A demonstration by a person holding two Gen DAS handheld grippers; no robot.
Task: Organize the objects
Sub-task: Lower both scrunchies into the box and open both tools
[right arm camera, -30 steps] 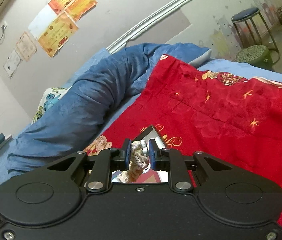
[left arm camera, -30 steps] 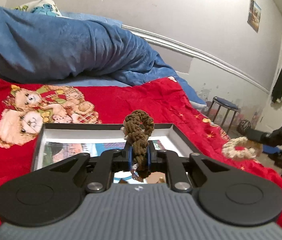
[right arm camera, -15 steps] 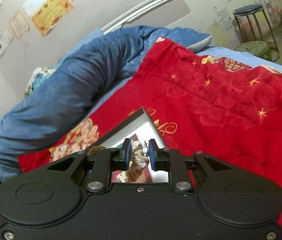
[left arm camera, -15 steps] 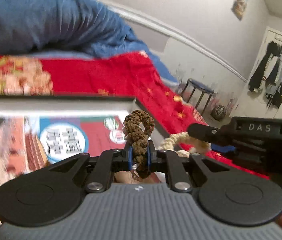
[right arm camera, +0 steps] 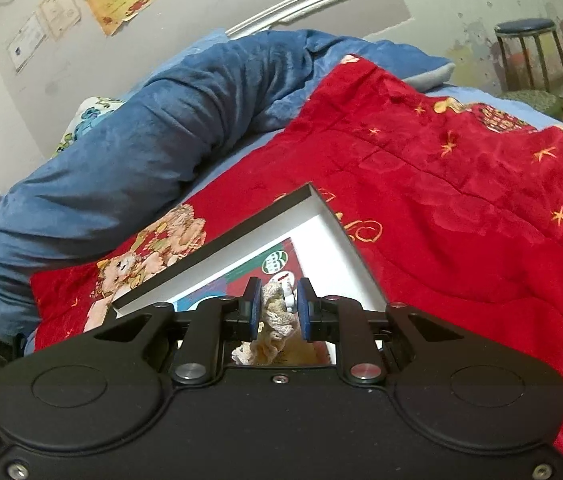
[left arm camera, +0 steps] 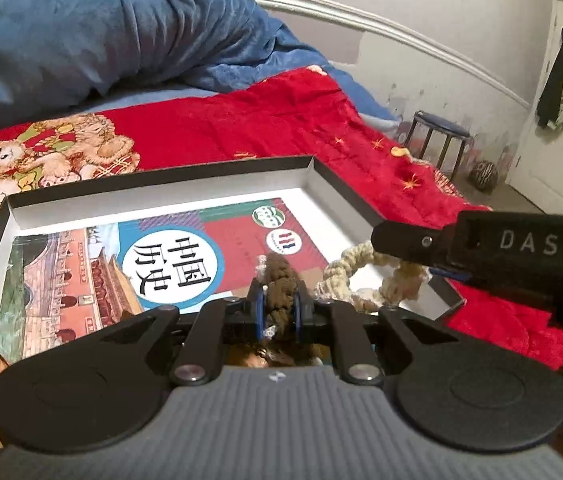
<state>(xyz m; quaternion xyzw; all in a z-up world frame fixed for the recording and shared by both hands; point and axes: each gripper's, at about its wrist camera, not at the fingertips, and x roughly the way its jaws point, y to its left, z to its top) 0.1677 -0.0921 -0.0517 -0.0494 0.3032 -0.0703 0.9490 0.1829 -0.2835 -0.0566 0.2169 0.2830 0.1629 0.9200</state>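
1. Left gripper (left arm camera: 277, 300) clenched on a brown braided cord (left arm camera: 279, 280), blue pads pressed against both sides of it, a knotted end standing up past the fingertips.
2. Held that brown cord low over the near right part of an open shallow box (left arm camera: 141, 184), black outside and white inside.
3. Right gripper (right arm camera: 278, 307) clamped on a cream braided cord (right arm camera: 277, 312), a small white bead showing against the right pad.
4. Seen from the left wrist, the cream braided cord curved in a loop from the right gripper's black finger (left arm camera: 405, 238) down toward the box's right edge; contact with the box floor could not be told.
5. Flat on the box floor, a Chinese history textbook (left arm camera: 129, 264), its cover red and blue with large characters in a white circle.
6. Box resting on a red blanket (right arm camera: 461, 184) printed with teddy bears and gold stars.
7. Behind it, a rumpled blue blanket (left arm camera: 101, 36) along the wall.
8. Further back, a dark round stool (right arm camera: 525, 30) on the floor.
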